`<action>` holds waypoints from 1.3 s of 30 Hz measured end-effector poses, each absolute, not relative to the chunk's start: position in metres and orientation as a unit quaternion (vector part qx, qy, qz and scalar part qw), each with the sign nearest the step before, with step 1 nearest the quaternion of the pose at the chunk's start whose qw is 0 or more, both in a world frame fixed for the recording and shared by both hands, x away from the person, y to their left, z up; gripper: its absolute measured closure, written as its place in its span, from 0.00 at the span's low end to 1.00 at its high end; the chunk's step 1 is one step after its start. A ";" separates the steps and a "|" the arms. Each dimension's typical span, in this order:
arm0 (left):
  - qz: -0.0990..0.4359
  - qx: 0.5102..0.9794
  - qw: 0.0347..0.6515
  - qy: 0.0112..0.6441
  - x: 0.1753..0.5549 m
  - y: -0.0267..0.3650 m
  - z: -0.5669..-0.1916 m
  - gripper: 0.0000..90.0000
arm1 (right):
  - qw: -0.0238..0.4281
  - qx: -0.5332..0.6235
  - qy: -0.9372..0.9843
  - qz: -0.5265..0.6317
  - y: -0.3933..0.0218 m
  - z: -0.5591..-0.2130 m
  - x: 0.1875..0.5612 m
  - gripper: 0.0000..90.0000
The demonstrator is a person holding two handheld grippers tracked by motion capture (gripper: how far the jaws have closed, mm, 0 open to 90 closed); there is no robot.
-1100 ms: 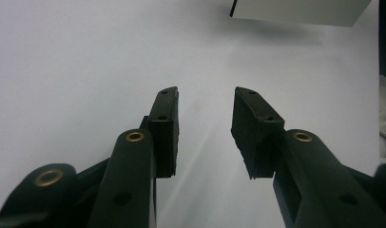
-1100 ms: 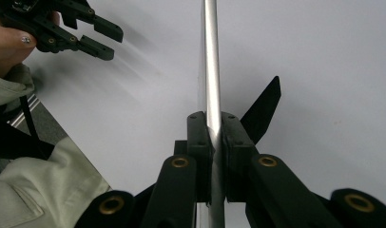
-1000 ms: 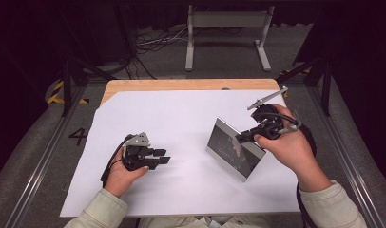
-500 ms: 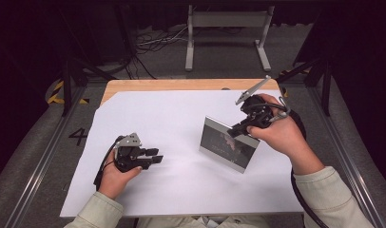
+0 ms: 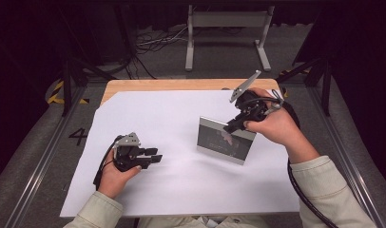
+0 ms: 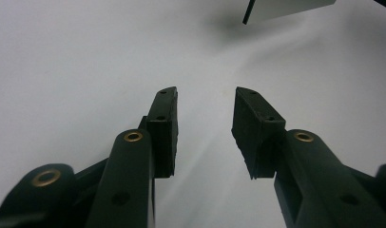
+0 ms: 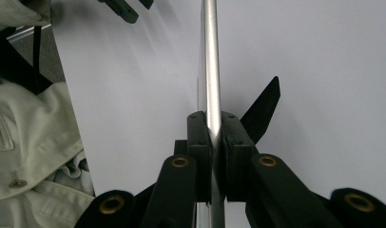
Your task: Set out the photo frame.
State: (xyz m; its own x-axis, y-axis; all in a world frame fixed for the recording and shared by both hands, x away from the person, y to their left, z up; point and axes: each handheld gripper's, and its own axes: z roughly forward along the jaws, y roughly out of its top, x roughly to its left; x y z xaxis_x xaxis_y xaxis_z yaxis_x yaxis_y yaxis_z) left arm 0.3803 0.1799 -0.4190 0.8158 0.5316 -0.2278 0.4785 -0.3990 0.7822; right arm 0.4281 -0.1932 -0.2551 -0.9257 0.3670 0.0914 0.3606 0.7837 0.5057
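Observation:
A silver-edged picture frame (image 5: pixel 224 142) stands upright on the white sheet (image 5: pixel 172 118), right of centre, its dark glass facing the person. My right gripper (image 5: pixel 230 127) is shut on its top edge. The right gripper view has the thin metal edge (image 7: pixel 211 57) pinched between the pads of that gripper (image 7: pixel 215 128), with the frame's black back stand (image 7: pixel 265 109) sticking out to the right. My left gripper (image 5: pixel 154 158) lies low at the front left, open, with nothing between its pads (image 6: pixel 205 104). A corner of the frame (image 6: pixel 286 7) shows far ahead of it.
The white sheet covers a wooden board (image 5: pixel 181 84) whose far edge shows. Beyond the table a grey metal stand (image 5: pixel 226 28) and cables lie on the dark floor. The person's pale sleeve (image 7: pixel 29 142) sits at the left of the right gripper view.
The right hand has carried the frame leftward and a little away from the person, and it now stands more squarely upright. The left hand has stayed about where it was.

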 end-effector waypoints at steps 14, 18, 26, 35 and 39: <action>0.051 0.826 0.453 0.330 0.367 0.198 -0.420 0.66 | -0.016 0.121 0.957 0.263 -0.173 -0.260 0.445 0.94; 0.060 0.822 0.450 0.344 0.363 0.205 -0.421 0.64 | -0.020 0.100 0.960 0.260 -0.166 -0.264 0.453 0.94; 0.067 0.819 0.448 0.351 0.360 0.212 -0.422 0.63 | -0.033 0.073 0.963 0.258 -0.159 -0.275 0.465 0.94; 0.062 0.819 0.448 0.353 0.360 0.211 -0.422 0.63 | -0.046 0.053 0.967 0.247 -0.156 -0.287 0.476 0.94; 0.062 0.821 0.447 0.349 0.362 0.210 -0.422 0.63 | -0.045 0.048 0.967 0.244 -0.156 -0.290 0.478 0.94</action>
State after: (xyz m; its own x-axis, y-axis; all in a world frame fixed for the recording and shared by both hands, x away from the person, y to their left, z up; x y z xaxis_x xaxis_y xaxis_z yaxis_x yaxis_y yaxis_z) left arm 0.3616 0.2100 -0.4223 0.7481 0.6291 -0.2111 0.5183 -0.3554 0.7778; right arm 0.4782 -0.1558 -0.2896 -0.9913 0.0717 0.1104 0.1155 0.8760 0.4684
